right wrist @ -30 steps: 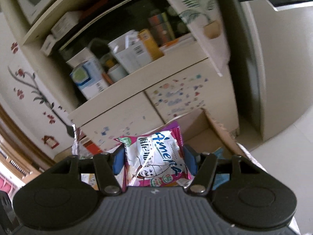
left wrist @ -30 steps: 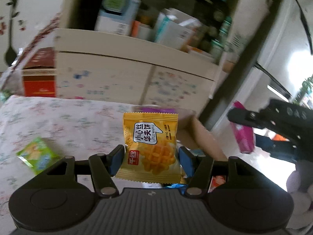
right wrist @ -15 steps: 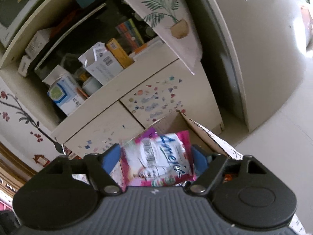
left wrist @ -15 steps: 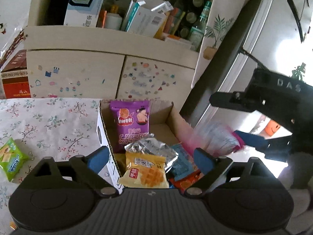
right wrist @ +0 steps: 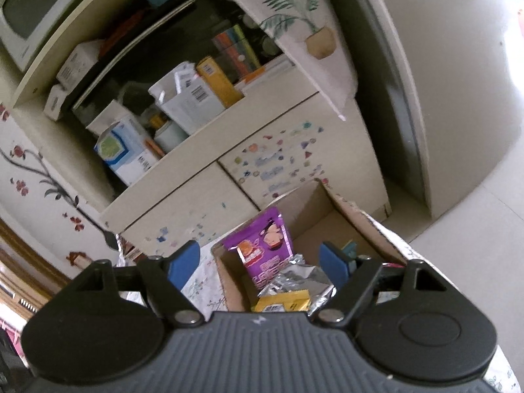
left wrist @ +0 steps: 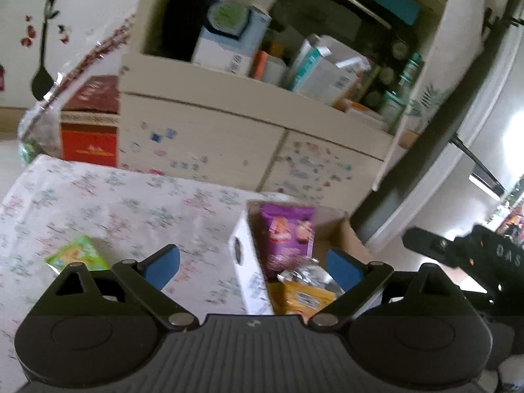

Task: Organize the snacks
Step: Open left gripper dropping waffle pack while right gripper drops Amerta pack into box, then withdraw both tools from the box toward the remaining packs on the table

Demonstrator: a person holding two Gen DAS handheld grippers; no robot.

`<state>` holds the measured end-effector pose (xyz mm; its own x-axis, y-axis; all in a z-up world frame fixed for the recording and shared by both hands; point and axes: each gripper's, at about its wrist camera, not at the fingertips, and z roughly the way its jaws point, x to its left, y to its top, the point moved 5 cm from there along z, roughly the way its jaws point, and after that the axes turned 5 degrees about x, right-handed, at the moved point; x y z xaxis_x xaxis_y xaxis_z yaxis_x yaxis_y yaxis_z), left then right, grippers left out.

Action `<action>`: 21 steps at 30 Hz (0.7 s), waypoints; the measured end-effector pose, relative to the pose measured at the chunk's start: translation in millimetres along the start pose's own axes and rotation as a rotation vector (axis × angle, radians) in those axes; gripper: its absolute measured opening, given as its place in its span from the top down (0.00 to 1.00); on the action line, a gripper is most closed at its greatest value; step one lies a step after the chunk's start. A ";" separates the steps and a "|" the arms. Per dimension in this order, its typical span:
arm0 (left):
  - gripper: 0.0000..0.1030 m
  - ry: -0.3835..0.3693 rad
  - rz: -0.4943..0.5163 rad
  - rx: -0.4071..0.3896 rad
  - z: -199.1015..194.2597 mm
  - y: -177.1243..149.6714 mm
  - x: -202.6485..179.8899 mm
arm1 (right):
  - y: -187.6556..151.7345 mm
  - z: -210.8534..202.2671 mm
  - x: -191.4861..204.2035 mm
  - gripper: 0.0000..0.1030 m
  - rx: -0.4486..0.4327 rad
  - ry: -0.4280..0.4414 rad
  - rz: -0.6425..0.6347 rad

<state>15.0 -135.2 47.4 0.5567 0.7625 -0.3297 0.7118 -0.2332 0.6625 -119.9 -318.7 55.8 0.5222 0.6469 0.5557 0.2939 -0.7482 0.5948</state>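
Observation:
An open cardboard box (left wrist: 330, 229) stands at the right end of the flowered tablecloth (left wrist: 114, 203). Inside it a purple snack packet (left wrist: 288, 239) leans on the back wall, with a silver packet (left wrist: 308, 275) and a yellow waffle packet (left wrist: 304, 298) in front. My left gripper (left wrist: 252, 265) hovers over the box's left wall, jaws opening, nothing between them. A green packet (left wrist: 78, 257) lies on the cloth to its left. My right gripper (right wrist: 258, 263) hangs open and empty above the box (right wrist: 360, 216), over the purple packet (right wrist: 265, 249) and the yellow packet (right wrist: 281, 301).
A cream cabinet (left wrist: 203, 137) with stickered doors stands behind the table, its open shelf crowded with cartons and bottles. A red box (left wrist: 88, 144) sits at the far left. A pale refrigerator (right wrist: 458, 98) stands at the right, with floor tiles beside the box.
The left gripper let go of the yellow waffle packet, which now lies in the box. The right gripper released the pink packet, which has dropped out of sight. Both jaws spread wide.

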 end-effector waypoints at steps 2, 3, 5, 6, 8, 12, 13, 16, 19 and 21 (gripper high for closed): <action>0.04 0.034 0.002 -0.005 -5.5 4.8 7.9 | -2.0 1.3 5.2 0.22 0.003 0.013 -0.016; 0.04 0.049 0.001 -0.007 -8.2 6.7 12.2 | -3.2 1.6 7.7 0.22 0.003 0.017 -0.025; 0.04 0.069 -0.005 -0.007 -12.2 9.6 20.2 | -6.3 3.1 14.0 0.22 0.007 0.027 -0.051; 0.04 0.078 -0.008 -0.006 -14.5 11.1 24.7 | -7.8 3.7 17.2 0.22 0.009 0.035 -0.063; 0.04 0.092 -0.011 -0.012 -19.8 13.8 32.2 | -10.6 4.9 23.3 0.22 0.013 0.050 -0.087; 0.04 0.125 -0.034 -0.031 -32.8 20.1 51.3 | -17.3 7.5 34.1 0.22 0.025 0.073 -0.131; 0.04 0.130 -0.044 -0.035 -35.3 21.6 55.8 | -18.6 8.0 36.2 0.22 0.026 0.077 -0.139; 0.04 0.153 -0.084 -0.048 -44.6 26.7 75.4 | -25.4 10.6 46.3 0.22 0.037 0.093 -0.179; 0.04 0.192 -0.121 -0.056 -52.1 31.4 94.9 | -33.4 12.8 57.4 0.22 0.048 0.115 -0.231; 0.03 0.215 -0.140 -0.056 -54.2 34.0 106.6 | -39.9 14.5 66.3 0.22 0.058 0.135 -0.271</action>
<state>75.3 -29.1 71.2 0.3462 0.8970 -0.2747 0.7477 -0.0870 0.6583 -85.4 -248.0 60.5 0.3085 0.8348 0.4559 0.4551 -0.5504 0.6999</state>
